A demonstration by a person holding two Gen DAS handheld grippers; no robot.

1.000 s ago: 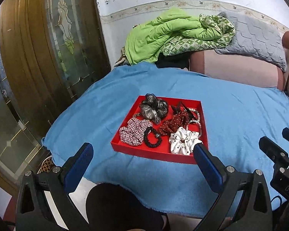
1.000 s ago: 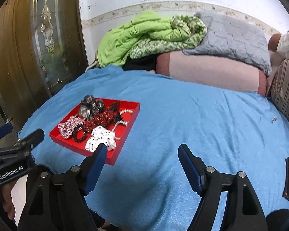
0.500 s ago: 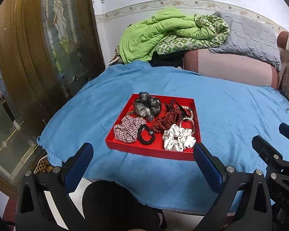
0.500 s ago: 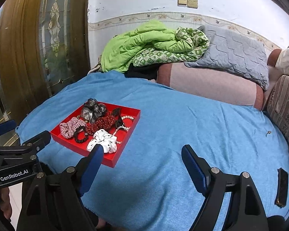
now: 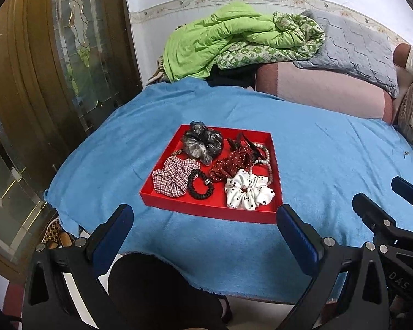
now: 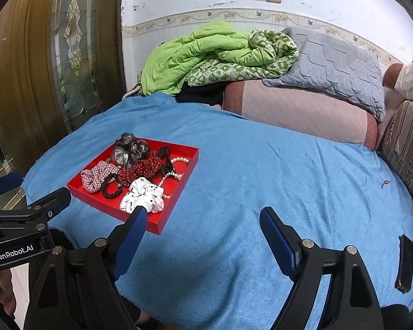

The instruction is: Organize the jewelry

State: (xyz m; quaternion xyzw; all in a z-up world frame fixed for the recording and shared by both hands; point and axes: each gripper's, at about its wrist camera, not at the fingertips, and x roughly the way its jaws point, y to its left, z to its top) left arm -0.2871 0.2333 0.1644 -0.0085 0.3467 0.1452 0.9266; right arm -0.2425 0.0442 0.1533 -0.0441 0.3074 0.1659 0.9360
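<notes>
A red tray (image 5: 206, 208) (image 6: 176, 189) lies on a blue blanket. It holds a grey scrunchie (image 5: 202, 143), a plaid scrunchie (image 5: 173, 177), a black coil hair tie (image 5: 199, 185), a dark red dotted scrunchie (image 5: 231, 165), a white dotted scrunchie (image 5: 247, 192) (image 6: 143, 196), a black clip (image 5: 247, 144) and a pearl string (image 5: 265, 162). My left gripper (image 5: 203, 220) is open and empty, just in front of the tray. My right gripper (image 6: 203, 220) is open and empty, to the right of the tray's front corner.
The blue blanket (image 6: 275, 170) covers the bed. Green bedding (image 5: 234, 38), a grey quilted pillow (image 6: 333, 66) and a pink bolster (image 6: 297, 110) lie at the back. A wood and glass door (image 5: 55, 68) stands left. A dark flat object (image 6: 404, 261) lies at the right.
Both grippers have pulled back and tilted up a little, so the tray sits slightly farther and higher in view. Jaws stay open. Nothing in the tray has moved.
</notes>
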